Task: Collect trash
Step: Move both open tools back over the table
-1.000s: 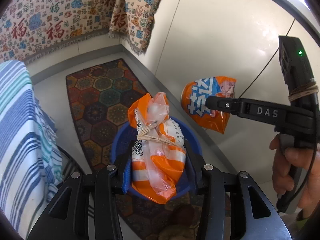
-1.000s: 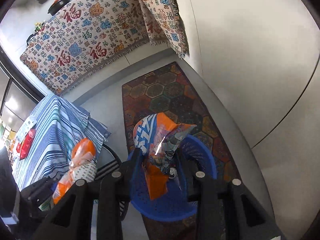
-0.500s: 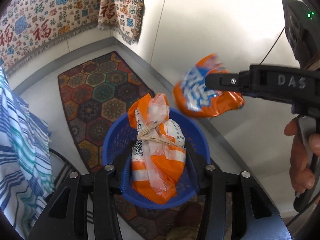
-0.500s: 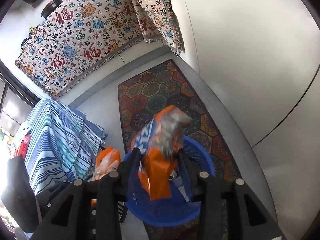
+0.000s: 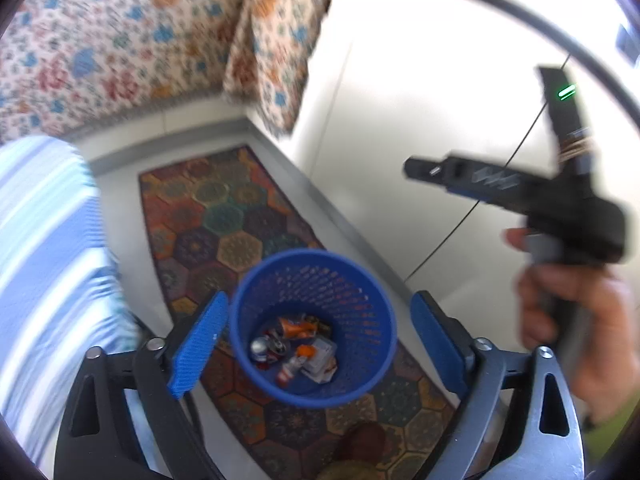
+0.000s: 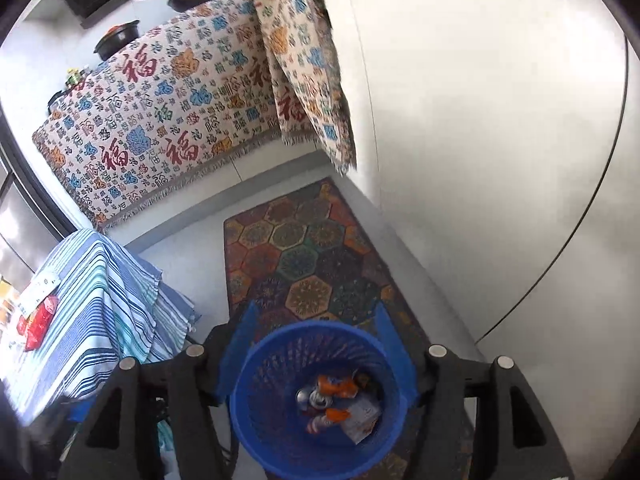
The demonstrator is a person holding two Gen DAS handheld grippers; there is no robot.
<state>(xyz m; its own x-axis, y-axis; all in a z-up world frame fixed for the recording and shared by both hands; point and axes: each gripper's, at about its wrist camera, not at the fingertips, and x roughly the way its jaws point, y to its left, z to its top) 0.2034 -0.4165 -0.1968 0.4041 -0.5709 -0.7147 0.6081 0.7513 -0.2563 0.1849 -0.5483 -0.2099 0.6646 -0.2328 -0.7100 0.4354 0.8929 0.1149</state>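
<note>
Perforated blue plastic basket (image 6: 256,416); crinkled glossy wrappers (image 6: 338,386); shiny metal can (image 6: 314,398); woven patterned rug (image 6: 304,252).

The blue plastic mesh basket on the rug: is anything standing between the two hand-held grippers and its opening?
Nothing visible does. The blue plastic mesh basket stands open-topped on the patterned hexagon rug, with both the left hand-held gripper and the right hand-held gripper open above it. Only wrappers and a can lie at its bottom.

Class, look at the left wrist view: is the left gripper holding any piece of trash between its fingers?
No. The left gripper is open with nothing between its fingers, and the trash lies inside the blue basket.
</note>
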